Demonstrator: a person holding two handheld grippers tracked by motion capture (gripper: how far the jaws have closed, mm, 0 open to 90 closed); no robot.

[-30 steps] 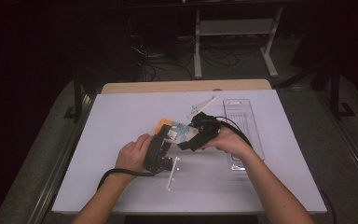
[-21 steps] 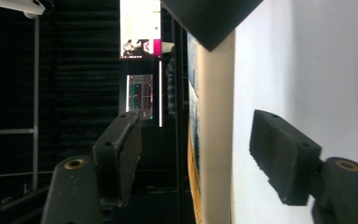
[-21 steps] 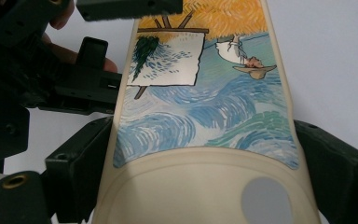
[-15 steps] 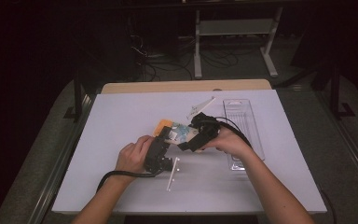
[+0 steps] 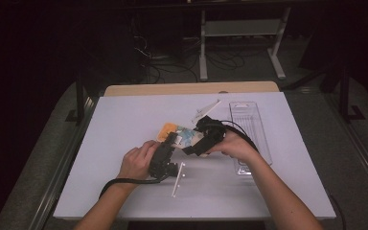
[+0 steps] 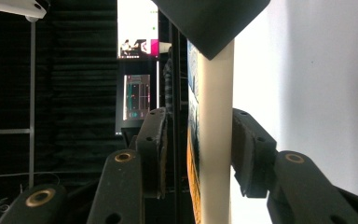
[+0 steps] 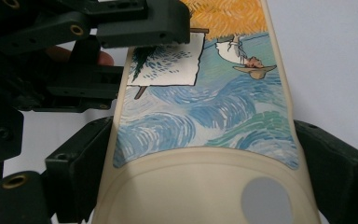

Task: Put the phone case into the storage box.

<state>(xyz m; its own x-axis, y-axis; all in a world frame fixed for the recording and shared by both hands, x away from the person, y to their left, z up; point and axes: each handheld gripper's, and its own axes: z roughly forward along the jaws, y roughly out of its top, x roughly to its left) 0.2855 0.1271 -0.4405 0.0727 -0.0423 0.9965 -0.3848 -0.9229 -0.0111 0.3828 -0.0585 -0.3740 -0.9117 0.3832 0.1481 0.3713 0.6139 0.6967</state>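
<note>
— Where do we stand with the left gripper [image 5: 171, 143]?

— Its jaws have just been closing, and in the left gripper view they now bracket the thin cream edge of the painted case [image 6: 216, 140]. The far pad sits against the edge; the near pad looks just beside the printed face, so we cannot tell if it presses yet.

— And the right gripper [image 5: 191, 149]?

— In the right gripper view its jaws clamp the case [image 7: 200, 112] across its width, one on each long side, at the rounded cream end. So we hold it there, and the case's long axis runs straight away from that gripper toward the orange end, where the left gripper's jaws [image 7: 135, 28] come in from the side.

— Which hand is nearer to the thing?

— Both are on it. Seen from above, the case [image 5: 175, 132] lies between the two grippers, just ahead of the left and to the left of the right, so we judge the coming move turns on the left jaws taking a sure grip on the opposite end.

— What lies around us?

— Near the left gripper, toward us, a white strip [image 5: 178, 179] lies on the table [image 5: 124, 115]. Beyond the right gripper lies another white piece [image 5: 206, 111], and to its right a clear plastic tray [image 5: 249, 120]. Nothing stands between the jaws and the case; the cable [image 5: 124, 181] trails back behind the left hand [image 5: 136, 163].
</note>
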